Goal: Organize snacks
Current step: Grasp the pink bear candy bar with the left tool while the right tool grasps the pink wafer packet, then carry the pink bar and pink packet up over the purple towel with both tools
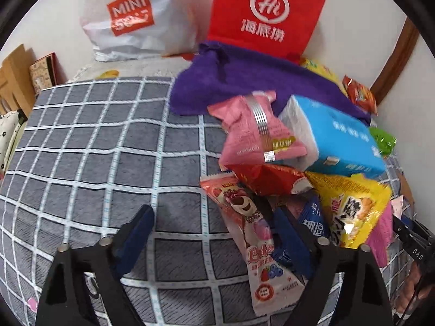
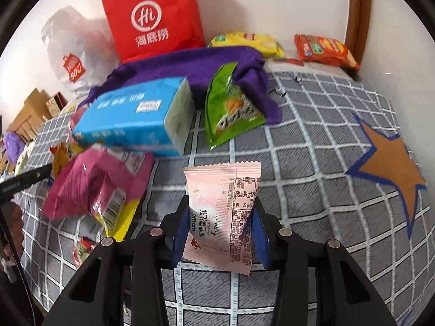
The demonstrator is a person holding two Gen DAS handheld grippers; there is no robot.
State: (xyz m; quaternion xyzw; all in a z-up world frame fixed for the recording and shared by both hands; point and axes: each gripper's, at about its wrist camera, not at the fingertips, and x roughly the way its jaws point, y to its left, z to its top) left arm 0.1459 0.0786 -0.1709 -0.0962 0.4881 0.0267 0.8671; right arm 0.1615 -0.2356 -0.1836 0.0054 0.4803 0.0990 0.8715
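**Right jaws closed on pale pink packet, left jaws open beside the snack pile**

Wide free area of grey checked cover [image 1: 95,146] at left of the left gripper [image 1: 214,217], no packets there. In the right wrist view, more free cover to the right, up to the brown star patch [image 2: 391,168] and the rounded far edge near the wooden frame [image 2: 359,13].

Right gripper [image 2: 220,228]: jaws closed on a pale pink snack packet [image 2: 223,206], held upright, long axis running away from the camera, crimped top edge pointing forward, printed back side turned partly to the right.

Left gripper: jaws open wide, gripping nothing. Right finger [image 1: 288,239] down in the pile, just beside a long strawberry-print packet [image 1: 258,239] lying with its long axis toward the camera. Left finger over bare cover.

Pile crowded at right of the left view: pink packet [image 1: 255,133], blue tissue pack [image 1: 337,138], red packet [image 1: 272,179], yellow packet [image 1: 356,206], small dark blue packet [image 1: 312,217], all overlapping. Purple cloth [image 1: 244,81] behind them, with green packet [image 2: 231,106] leaning on it. Against the wall: red paper bag [image 1: 266,13], white plastic bag [image 1: 136,21], yellow chips bag [image 2: 250,42], orange packet [image 2: 326,50].
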